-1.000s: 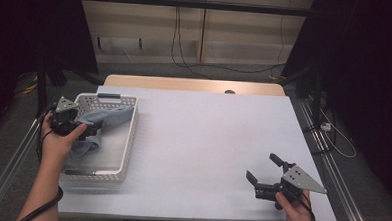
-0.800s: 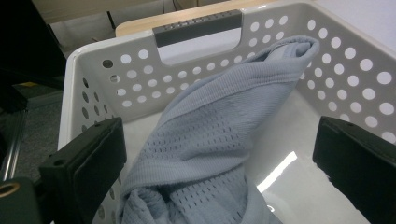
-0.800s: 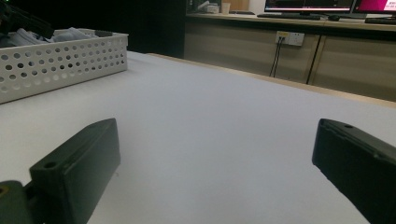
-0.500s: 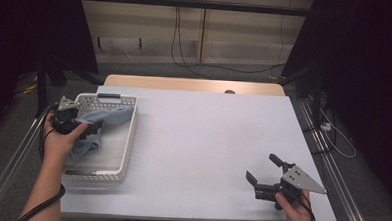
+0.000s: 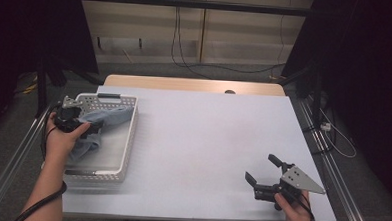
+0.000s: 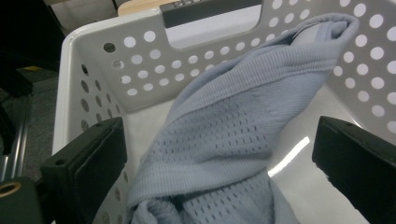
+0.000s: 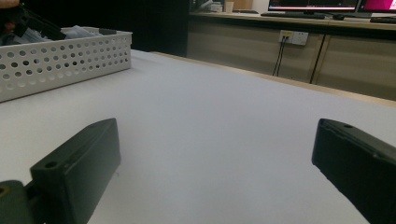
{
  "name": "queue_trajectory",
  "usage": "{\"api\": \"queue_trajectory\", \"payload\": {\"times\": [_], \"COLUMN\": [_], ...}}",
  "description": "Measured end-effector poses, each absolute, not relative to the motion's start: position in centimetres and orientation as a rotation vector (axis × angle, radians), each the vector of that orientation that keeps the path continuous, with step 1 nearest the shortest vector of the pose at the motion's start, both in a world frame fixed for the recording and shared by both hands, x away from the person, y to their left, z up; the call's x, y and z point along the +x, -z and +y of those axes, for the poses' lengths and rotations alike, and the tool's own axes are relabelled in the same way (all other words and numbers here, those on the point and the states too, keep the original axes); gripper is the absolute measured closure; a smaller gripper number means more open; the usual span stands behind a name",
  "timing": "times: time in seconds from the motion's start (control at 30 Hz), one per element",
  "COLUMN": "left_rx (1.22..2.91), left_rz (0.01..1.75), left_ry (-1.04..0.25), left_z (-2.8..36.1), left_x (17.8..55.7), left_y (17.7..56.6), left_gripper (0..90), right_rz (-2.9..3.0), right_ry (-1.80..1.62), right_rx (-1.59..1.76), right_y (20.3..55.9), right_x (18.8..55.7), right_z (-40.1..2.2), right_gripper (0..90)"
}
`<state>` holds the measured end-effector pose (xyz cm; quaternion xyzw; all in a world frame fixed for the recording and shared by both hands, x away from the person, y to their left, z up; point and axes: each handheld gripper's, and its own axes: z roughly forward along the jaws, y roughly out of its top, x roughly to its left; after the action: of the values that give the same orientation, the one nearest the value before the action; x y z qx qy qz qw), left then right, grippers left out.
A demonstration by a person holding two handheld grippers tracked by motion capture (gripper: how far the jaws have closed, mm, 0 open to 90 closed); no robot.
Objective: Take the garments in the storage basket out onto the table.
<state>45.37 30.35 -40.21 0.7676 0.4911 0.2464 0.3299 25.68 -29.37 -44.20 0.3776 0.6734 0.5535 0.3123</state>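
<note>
**Left tongs spread over the cloth in the basket**

The left tongs (image 5: 86,119) hang over the near-left part of the white basket (image 5: 125,137), which sits at the left edge of the surface (image 5: 207,141). Their jaws stand wide apart, released, one on each side of the grey-blue cloth (image 6: 233,135) without pinching it. In the left gripper view the cloth lies bunched inside the basket, a knitted fabric with rows of small holes; one rolled end leans up against the perforated far wall (image 6: 140,70), just below the handle slot. The rest of it piles toward the tongs, between the two jaws. From above, the cloth (image 5: 106,119) runs from the left hand (image 5: 65,135) across toward the basket's right wall.

The right tongs (image 5: 264,173) rest low at the near-right of the surface, well apart from the basket. They are also released, jaws wide, with bare surface between them. In the right gripper view the basket (image 7: 60,60) shows far off at the upper left.
</note>
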Motion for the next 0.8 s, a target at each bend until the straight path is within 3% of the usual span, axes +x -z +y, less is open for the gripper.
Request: {"api": "queue_trajectory", "payload": {"times": [0.8], "left_rx": [2.115], "left_rz": [1.333], "left_ry": [-0.6], "left_z": [29.3], "left_x": [47.1], "left_y": [42.0], "left_gripper": [6.6], "right_rz": [1.785], "right_ry": [-1.46], "right_rx": [0.99], "right_y": [44.2], "right_x": [25.7], "right_z": [-29.5], "right_gripper": [1.7]}}
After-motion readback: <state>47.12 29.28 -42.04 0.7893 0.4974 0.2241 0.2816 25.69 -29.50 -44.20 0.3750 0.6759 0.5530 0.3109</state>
